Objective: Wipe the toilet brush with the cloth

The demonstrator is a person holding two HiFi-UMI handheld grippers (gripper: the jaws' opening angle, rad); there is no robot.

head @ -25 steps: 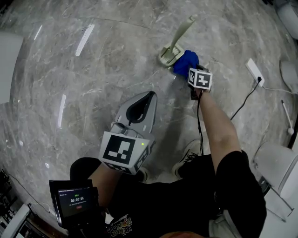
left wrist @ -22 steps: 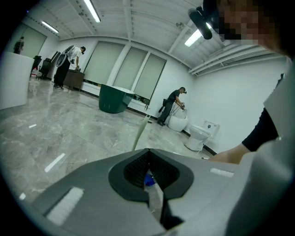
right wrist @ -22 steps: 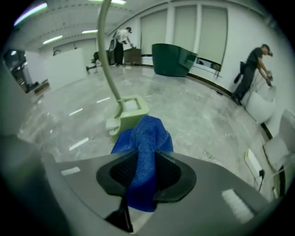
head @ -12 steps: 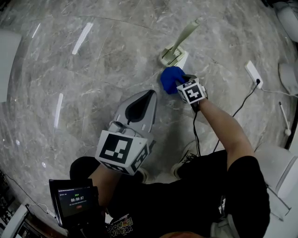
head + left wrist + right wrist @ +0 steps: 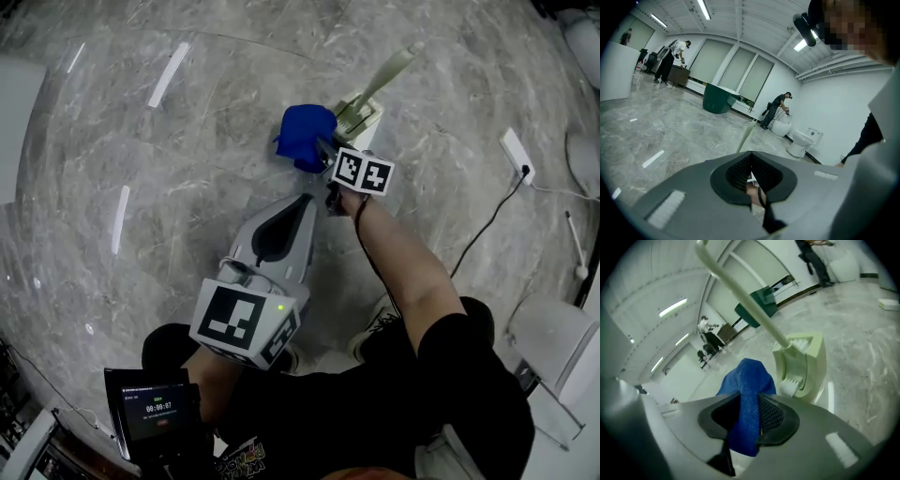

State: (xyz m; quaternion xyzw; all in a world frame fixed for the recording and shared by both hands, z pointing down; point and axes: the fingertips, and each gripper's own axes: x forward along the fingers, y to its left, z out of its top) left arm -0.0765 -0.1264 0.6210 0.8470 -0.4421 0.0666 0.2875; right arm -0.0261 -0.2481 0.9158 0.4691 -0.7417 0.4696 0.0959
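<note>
Left tongs [image 5: 751, 155], tips seemingly together.

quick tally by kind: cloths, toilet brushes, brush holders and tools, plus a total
blue cloth: 1
toilet brush: 1
brush holder: 1
tools: 2 (left tool, right tool)
total: 5
</note>
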